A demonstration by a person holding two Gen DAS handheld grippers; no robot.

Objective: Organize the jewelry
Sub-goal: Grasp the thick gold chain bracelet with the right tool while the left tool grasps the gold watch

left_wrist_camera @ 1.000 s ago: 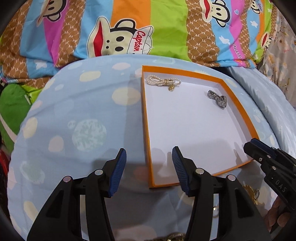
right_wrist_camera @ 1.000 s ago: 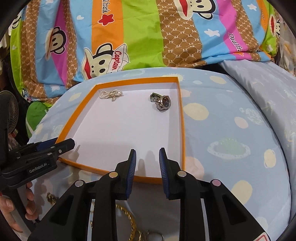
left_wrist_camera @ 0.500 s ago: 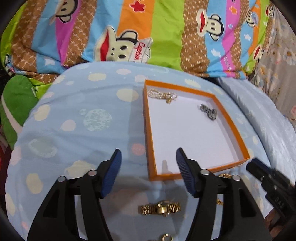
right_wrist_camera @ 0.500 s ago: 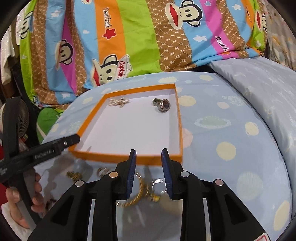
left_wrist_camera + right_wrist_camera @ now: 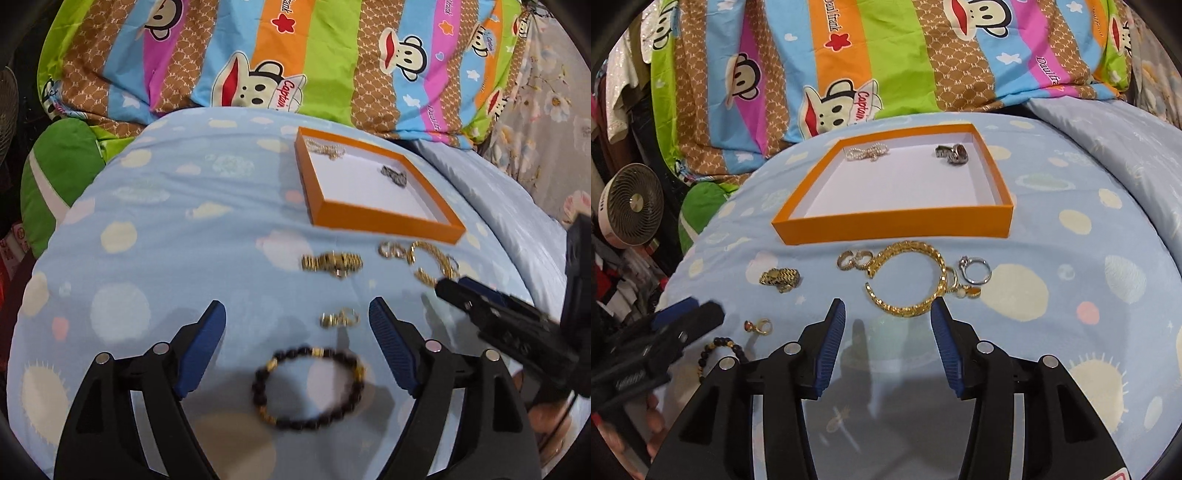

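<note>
I have pulled both claws back from the orange box (image 5: pixel 892 225); left claw (image 5: pixel 297 325) and right claw (image 5: pixel 888 319) are opening, empty, over loose jewelry on the bed.

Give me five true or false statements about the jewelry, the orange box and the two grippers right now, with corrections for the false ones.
1. The orange box holds two pieces. True: a pearl bow piece and a silver watch.
2. The gold chain bracelet lies inside the box. False: it lies on the blue bedding in front of the box.
3. The black bead bracelet lies near the left gripper. True.
4. The right gripper grips a ring. False: its jaws are opening with nothing between them.
5. The silver ring is in the box. False: it lies outside, beside the gold chain bracelet.
</note>
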